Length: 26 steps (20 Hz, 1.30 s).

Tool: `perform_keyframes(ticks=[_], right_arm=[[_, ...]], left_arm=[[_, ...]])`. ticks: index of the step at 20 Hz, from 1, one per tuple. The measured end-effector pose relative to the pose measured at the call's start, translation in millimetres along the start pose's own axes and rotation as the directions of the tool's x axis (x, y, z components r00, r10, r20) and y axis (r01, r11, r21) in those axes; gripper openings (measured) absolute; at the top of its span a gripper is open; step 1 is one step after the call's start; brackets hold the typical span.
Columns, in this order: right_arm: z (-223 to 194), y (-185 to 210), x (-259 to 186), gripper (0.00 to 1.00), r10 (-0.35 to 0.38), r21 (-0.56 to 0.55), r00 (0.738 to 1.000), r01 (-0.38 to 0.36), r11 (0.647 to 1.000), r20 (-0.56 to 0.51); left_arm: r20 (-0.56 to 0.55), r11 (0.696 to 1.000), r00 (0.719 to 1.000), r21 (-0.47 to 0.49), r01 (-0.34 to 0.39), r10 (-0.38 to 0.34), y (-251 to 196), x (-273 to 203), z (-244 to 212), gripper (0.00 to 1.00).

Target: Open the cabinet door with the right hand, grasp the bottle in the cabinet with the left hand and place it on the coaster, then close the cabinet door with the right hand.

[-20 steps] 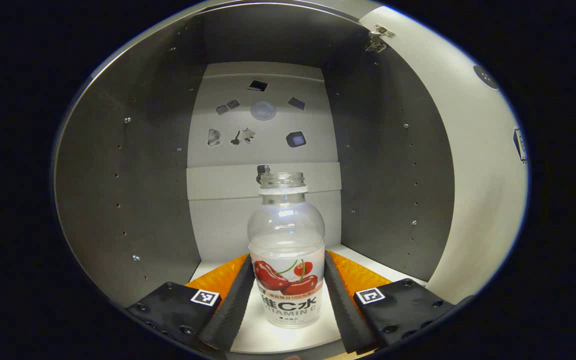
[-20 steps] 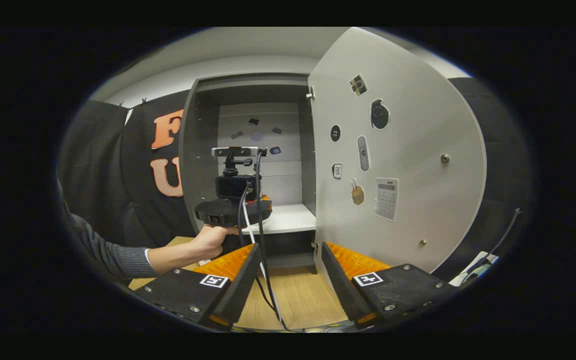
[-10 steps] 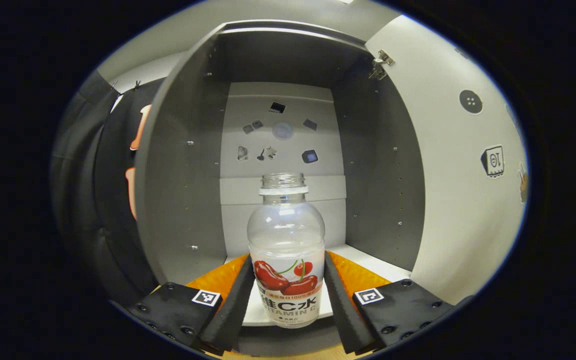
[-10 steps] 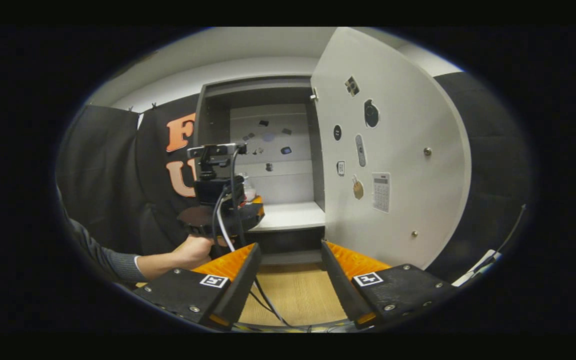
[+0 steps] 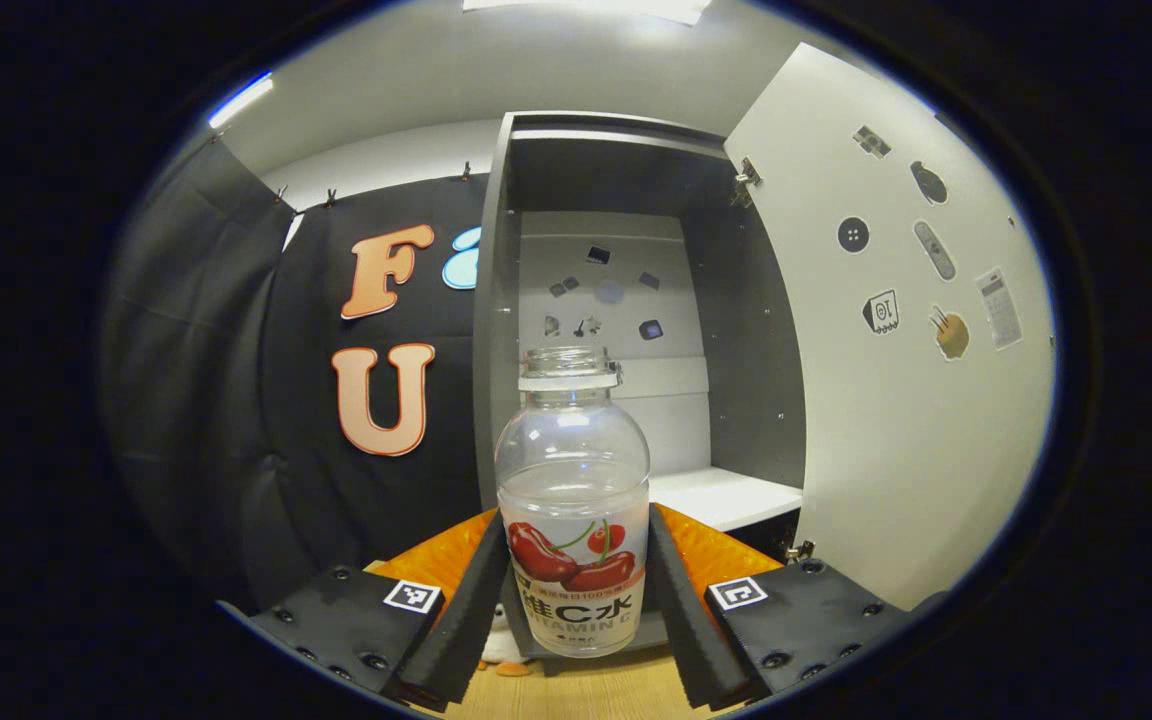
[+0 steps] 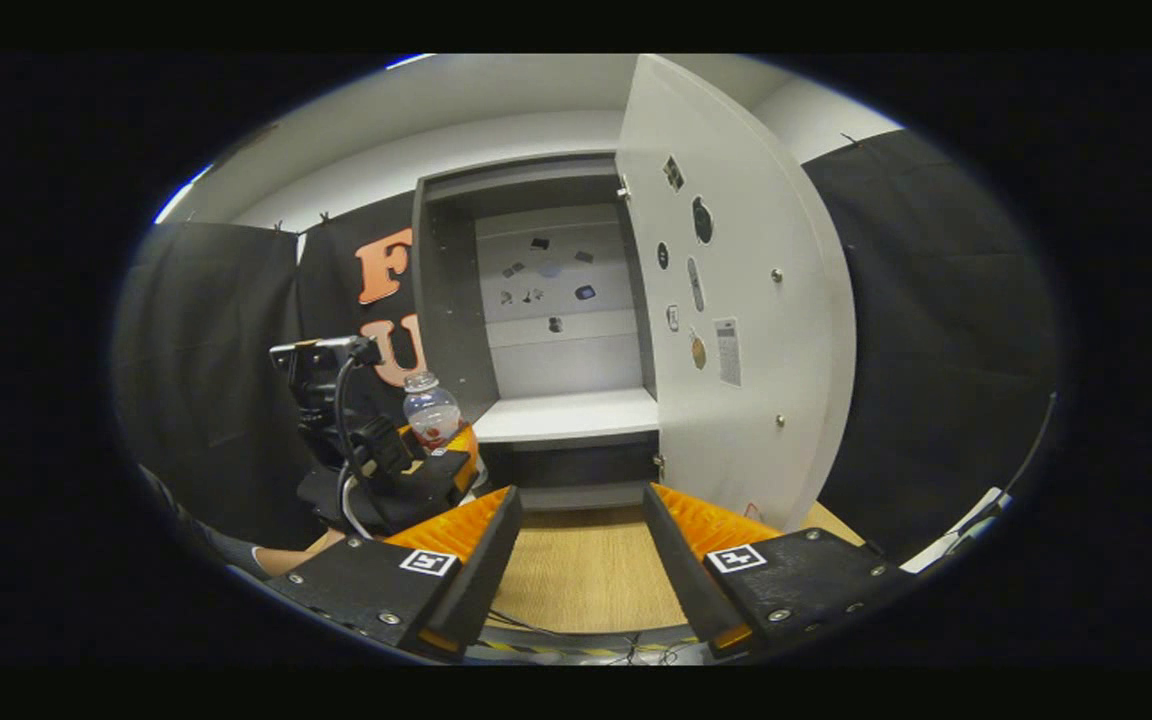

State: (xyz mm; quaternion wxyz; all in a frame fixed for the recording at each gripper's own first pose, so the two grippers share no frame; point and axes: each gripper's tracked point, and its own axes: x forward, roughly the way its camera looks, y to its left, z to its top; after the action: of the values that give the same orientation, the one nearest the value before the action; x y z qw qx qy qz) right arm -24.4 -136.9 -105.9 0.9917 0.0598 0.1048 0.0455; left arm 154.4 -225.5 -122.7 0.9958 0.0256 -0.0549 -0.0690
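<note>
Since a second ago the bottle (image 5: 573, 500) has come out of the cabinet (image 5: 636, 300): earlier it stood on the white shelf between the fingers, deep inside the grey walls, and now it hangs in front of the cabinet with the shelf (image 5: 721, 495) behind it and to the right.

The booth has black cloth walls, a pale ceiling and a wooden tabletop (image 6: 586, 575). The cabinet door (image 6: 726, 300) stands open on the cabinet's right side, its inner face dotted with stickers.

In the right gripper view, the left gripper (image 6: 436, 455) is held to the left of the cabinet opening and below the shelf edge, cables trailing from it, and a sleeve (image 6: 226, 548) shows low at the left. The right gripper (image 6: 574, 545) sits well back over the table, its fingers spread wide apart with nothing between them.

In the left gripper view, the left gripper's black pads (image 5: 476, 590) press on both sides of the bottle's labelled lower half. The bottle is upright, clear, uncapped, and off the shelf.
</note>
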Motion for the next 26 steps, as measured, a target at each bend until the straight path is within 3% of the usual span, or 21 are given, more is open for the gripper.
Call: perform_keyframes(ticks=[8,13,19,26], right_arm=[[-44.4,-0.3,-15.5,0.76,0.044,-0.017,0.994,-0.046,0.999,-0.102],[-67.8,4.7,-16.4,0.76,0.057,-0.037,0.984,-0.064,0.997,-0.17],[-99.8,13.7,-11.5,0.76,0.081,-0.043,0.965,-0.095,0.995,-0.248],[-134.3,22.0,-6.1,0.76,0.106,0.014,0.938,-0.107,0.994,-0.33]], left_arm=[[-0.113,0.997,0.991,0.031,-0.07,0.073,27.0,-69.0,-100.9,0.83],[-0.173,0.998,0.983,0.033,-0.055,0.06,14.3,-103.5,-160.1,0.84],[-0.232,0.999,0.971,0.03,-0.046,0.051,10.7,-122.3,-212.6,0.83],[-0.314,0.995,0.945,0.039,-0.087,0.095,22.2,-127.0,-272.7,0.83]])
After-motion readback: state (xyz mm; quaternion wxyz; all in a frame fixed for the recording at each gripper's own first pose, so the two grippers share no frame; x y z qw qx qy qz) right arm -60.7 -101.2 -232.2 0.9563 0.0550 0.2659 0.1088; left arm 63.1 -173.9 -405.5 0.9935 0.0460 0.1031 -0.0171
